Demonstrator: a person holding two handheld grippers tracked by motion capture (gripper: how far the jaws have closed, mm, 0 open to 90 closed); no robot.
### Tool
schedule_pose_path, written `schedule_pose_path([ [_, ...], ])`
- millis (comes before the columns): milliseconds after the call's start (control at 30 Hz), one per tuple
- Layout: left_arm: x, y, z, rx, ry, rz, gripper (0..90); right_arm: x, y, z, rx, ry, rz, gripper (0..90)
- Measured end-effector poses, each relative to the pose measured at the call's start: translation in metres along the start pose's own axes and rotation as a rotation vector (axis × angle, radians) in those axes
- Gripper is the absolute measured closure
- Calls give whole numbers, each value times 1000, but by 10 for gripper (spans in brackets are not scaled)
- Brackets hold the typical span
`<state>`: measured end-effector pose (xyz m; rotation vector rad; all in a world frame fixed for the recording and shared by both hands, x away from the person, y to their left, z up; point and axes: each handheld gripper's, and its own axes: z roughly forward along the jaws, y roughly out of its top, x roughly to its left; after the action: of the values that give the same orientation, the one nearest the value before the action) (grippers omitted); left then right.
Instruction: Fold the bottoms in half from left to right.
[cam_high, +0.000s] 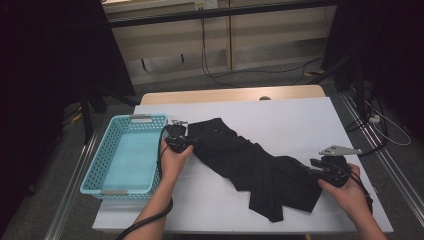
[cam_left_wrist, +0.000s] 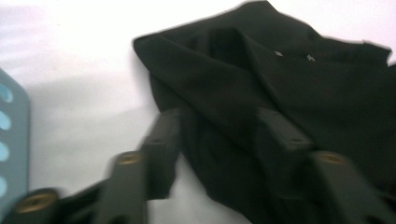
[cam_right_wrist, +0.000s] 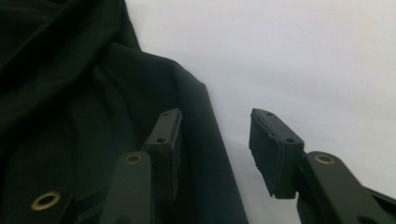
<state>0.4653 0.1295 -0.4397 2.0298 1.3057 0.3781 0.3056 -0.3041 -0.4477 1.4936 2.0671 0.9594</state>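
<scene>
A crumpled black garment (cam_high: 250, 165) lies across the white table cover (cam_high: 300, 120), running from mid-left down to the front right. My left gripper (cam_high: 187, 144) sits at the garment's left end; in the left gripper view its jaws stand apart over the black cloth (cam_left_wrist: 289, 93), the gripper (cam_left_wrist: 219, 130) open. At the garment's right edge my right gripper (cam_high: 306, 170) is open too; in the right gripper view (cam_right_wrist: 215, 140) one jaw hangs over the cloth (cam_right_wrist: 70, 102) and the other over bare white cover.
A light blue plastic basket (cam_high: 100, 165) with nothing in it stands at the table's left edge, close to my left hand. Beyond the table are a wooden edge, cables on the floor and dark stands on both sides.
</scene>
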Motion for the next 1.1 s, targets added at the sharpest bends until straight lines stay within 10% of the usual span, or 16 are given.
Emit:
schedule_pose_path([
  [333,-7,-13,-8,-4,-12,50,219,1,-6,2,50,-17,-57,897],
  [667,-10,-15,-12,-21,-14,69,211,-28,-4,-12,-9,-33,52,900],
  [1100,-12,-17,-18,-23,-31,65,178,-31,0,-15,1,-146,15,900],
])
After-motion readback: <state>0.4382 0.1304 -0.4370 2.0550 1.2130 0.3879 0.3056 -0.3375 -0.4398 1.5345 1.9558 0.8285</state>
